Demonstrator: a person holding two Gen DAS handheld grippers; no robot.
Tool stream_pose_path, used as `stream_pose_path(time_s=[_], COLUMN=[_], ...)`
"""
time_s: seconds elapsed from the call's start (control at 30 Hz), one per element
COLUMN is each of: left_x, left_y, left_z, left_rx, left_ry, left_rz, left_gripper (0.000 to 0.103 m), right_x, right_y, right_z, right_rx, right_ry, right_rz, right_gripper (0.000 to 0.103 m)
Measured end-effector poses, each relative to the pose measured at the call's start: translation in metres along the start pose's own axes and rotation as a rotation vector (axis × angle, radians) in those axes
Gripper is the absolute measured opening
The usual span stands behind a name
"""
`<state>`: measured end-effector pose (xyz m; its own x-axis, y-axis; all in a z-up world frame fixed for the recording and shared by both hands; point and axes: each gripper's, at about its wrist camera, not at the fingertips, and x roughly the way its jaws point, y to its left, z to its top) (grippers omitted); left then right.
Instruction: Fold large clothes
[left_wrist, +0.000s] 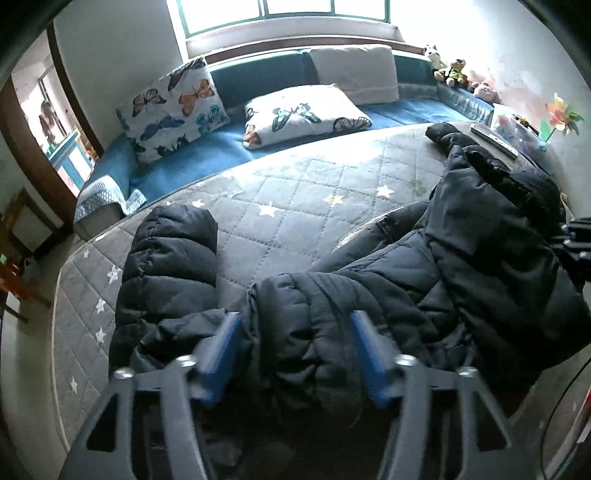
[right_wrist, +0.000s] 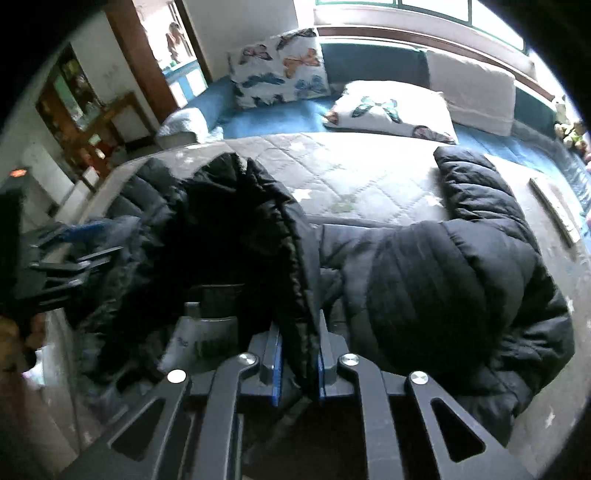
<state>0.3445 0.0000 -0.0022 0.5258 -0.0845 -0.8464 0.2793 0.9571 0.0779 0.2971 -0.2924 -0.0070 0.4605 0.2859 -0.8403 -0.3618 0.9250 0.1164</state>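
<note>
While I am gripping the black puffer jacket on the bed | left tool clenching a padded fold | right tool clamping its edge.

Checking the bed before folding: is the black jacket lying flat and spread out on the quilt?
No, the black jacket lies bunched and rumpled on the quilt.
</note>
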Motion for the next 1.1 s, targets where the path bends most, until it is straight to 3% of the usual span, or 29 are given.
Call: stream_pose_path(time_s=[0.03,0.1,0.4,0.53,0.7,0.9,1.0,1.1], left_x=[-0.004,-0.018,-0.105,-0.163,-0.221,-0.263,-0.266,-0.278], left_y=[-0.001,-0.004,-0.03,-0.044,-0.067,-0.101,-0.113,-0.119], left_z=[-0.003,-0.006,-0.044,-0.081,-0.145,-0.238,-0.275,-0.297], left_rx=[-0.008,-0.017,0.065,0.1,0.154,0.205,0.208,0.21], left_ry=[-0.002,-0.021,-0.128,-0.187,-0.198,-0.134,-0.043,0.0], left_rz=[-0.035,-0.039,-0.02,-0.047,-0.081,-0.162,-0.22,-0.248], left_gripper=[0.027,0.023,0.016,0.015,0.015,0.015,0.015,0.016], right_x=[-0.008,-0.022,-0.113,-0.155,-0.191,-0.198,-0.186,-0.169], right_y=[0.003,0.008,0.035,0.048,0.06,0.08,0.084,0.081], right_z=[-0.003,-0.006,-0.042,-0.076,-0.129,-0.198,-0.223,-0.233], right_rx=[-0.011,-0.032,-0.124,-0.178,-0.231,-0.3,-0.289,-0.262], right_ry=[-0.015,-0.039,-0.19,-0.246,-0.273,-0.179,-0.067,0.067], right_rz=[-0.013,-0.013,-0.005,-0.01,-0.002,-0.01,0.023,0.044], right_gripper=[0.013,0.012,0.01,0.01,0.01,0.014,0.015,0.016])
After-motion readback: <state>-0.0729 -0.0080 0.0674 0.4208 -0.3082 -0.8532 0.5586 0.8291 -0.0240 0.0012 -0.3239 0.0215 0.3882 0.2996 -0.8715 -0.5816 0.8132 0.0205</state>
